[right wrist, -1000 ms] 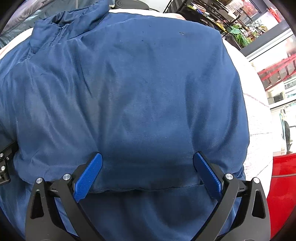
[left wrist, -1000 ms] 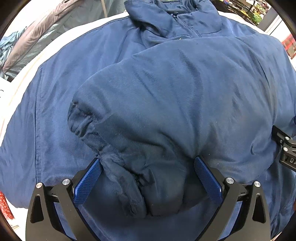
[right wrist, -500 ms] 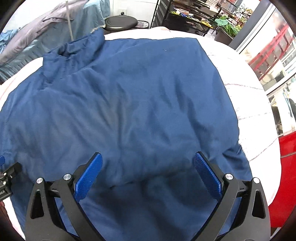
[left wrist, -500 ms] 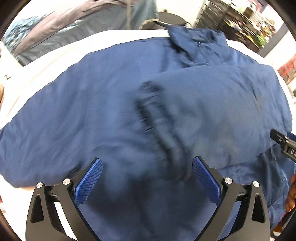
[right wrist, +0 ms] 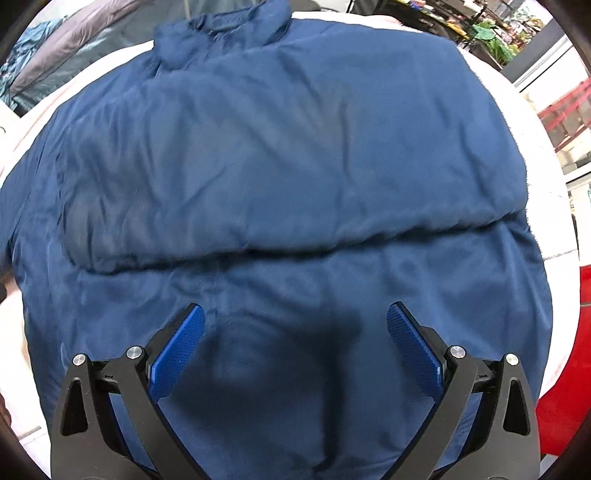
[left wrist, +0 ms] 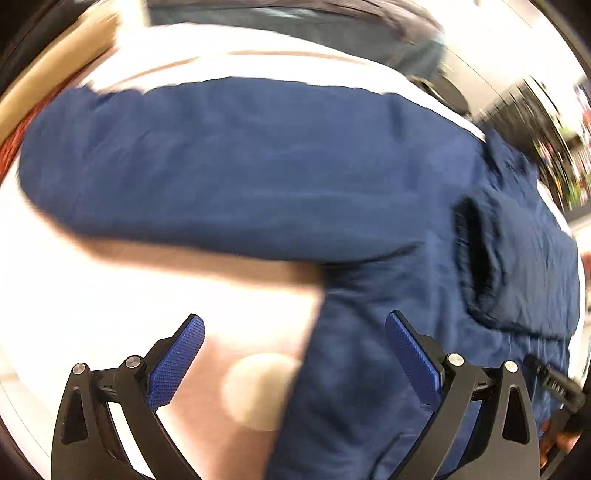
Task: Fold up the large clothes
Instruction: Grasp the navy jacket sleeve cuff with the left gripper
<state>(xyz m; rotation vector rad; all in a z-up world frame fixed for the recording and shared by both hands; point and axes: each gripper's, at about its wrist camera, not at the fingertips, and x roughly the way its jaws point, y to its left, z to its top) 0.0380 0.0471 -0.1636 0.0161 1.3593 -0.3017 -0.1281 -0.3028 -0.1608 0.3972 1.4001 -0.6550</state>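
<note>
The jacket (right wrist: 295, 155) is blue cloth, smooth with a soft sheen and fine creases. The gripper pads (right wrist: 413, 354) are blue, rough-textured plastic on matt black arms.

One sleeve (right wrist: 280, 177) lies folded across the jacket (right wrist: 332, 314) — collar (right wrist: 221, 33) at the far end.

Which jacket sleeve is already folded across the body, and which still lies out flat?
The right sleeve is folded across the jacket's body; the left sleeve still stretches out on the white surface.

Heavy motion blur and blown-out white glare in the left view; sharper right view, fisheye-bent edges.
</note>
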